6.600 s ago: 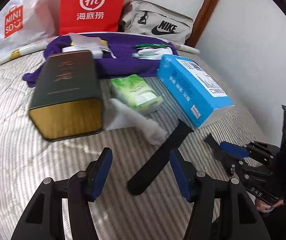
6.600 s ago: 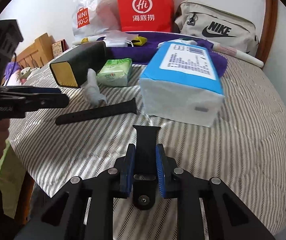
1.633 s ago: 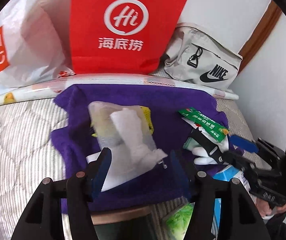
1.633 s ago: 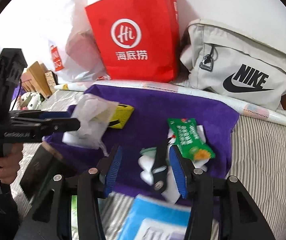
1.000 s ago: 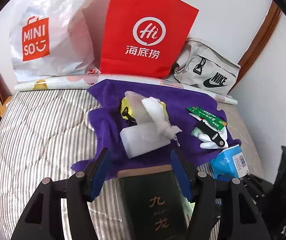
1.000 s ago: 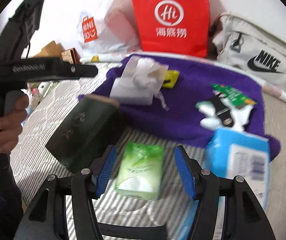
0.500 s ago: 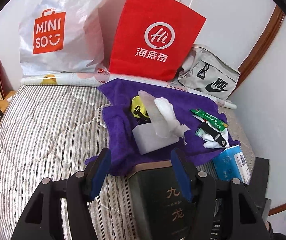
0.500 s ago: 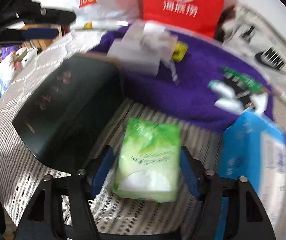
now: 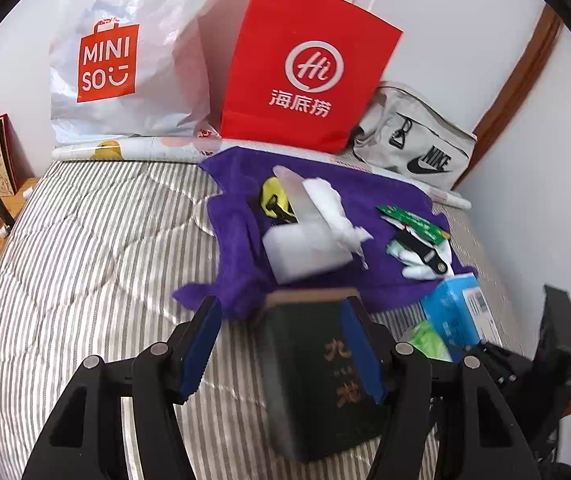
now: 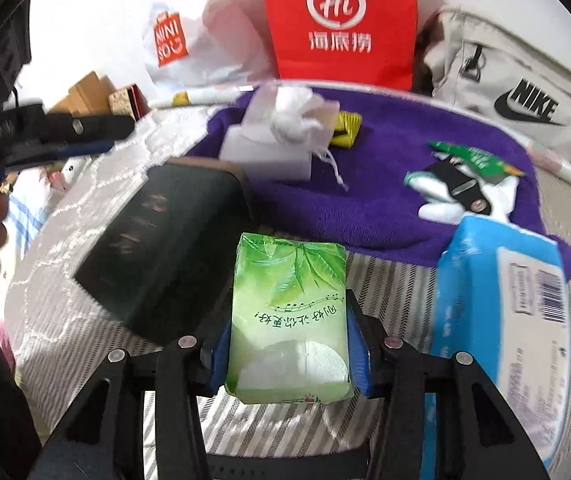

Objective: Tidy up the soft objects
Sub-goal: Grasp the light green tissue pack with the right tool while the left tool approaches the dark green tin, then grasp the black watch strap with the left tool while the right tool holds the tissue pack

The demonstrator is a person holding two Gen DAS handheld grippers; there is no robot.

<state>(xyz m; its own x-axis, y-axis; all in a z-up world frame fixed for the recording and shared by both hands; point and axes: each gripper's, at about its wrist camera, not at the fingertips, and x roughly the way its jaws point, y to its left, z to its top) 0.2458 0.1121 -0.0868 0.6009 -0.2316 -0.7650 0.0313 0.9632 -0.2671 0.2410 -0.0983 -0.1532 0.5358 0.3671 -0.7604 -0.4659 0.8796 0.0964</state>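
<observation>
Striped bedding covers the bed, and a purple towel is spread at its far end in front of a red paper bag. A second ago the right gripper was held open above a green tissue pack; now the pack is seen between its blue pads and the jaws are closing on it. The pads look to be touching its sides, so the pack seems to be gripped. It lies on the bedding just in front of the towel, between a dark green box and a blue tissue pack. The left gripper is held about half open over the dark box, and nothing is held by it. More soft things, a white cloth among them, are already gathered on the towel. So the green pack is likely to be lifted and put there next.
</observation>
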